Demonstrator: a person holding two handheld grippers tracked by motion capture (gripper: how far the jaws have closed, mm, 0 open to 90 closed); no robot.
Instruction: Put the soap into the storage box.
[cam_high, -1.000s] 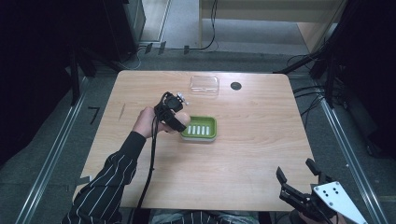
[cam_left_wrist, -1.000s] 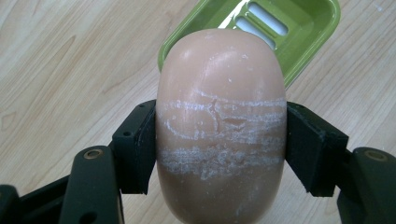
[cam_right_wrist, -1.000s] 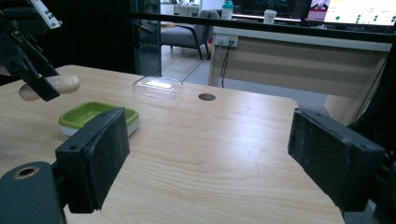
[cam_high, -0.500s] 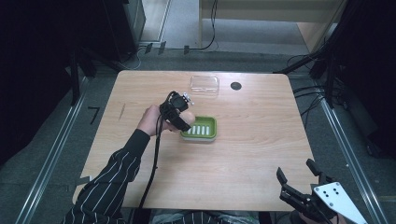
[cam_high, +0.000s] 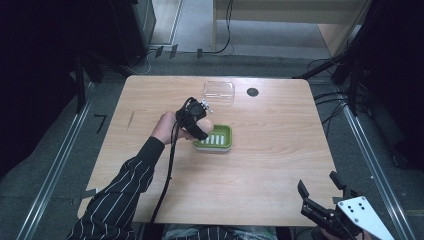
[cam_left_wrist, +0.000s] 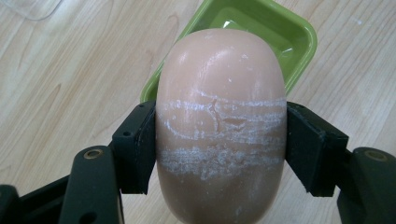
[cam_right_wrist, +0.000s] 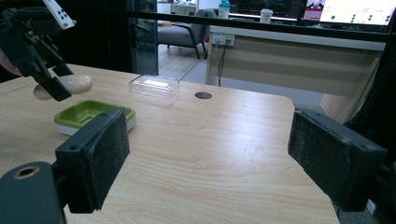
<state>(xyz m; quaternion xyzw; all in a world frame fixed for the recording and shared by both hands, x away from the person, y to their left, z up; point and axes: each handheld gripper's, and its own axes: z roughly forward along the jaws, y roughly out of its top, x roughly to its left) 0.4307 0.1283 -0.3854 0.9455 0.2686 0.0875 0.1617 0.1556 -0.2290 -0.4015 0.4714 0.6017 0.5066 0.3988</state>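
Left gripper (cam_left_wrist: 219, 154) pinches the pink soap (cam_left_wrist: 220, 126) mid-frame above the green dish (cam_left_wrist: 299, 42); right gripper (cam_right_wrist: 210, 158), lower right, spread wide

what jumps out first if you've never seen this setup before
The eye goes first to the peach-coloured soap bar, streaked with white scuffs and clamped between the left gripper fingers just above the near-left edge of the green soap dish at the table's middle. Next, the clear plastic lid lies alone near the far edge. The right gripper hangs open and empty off the table's near right corner.
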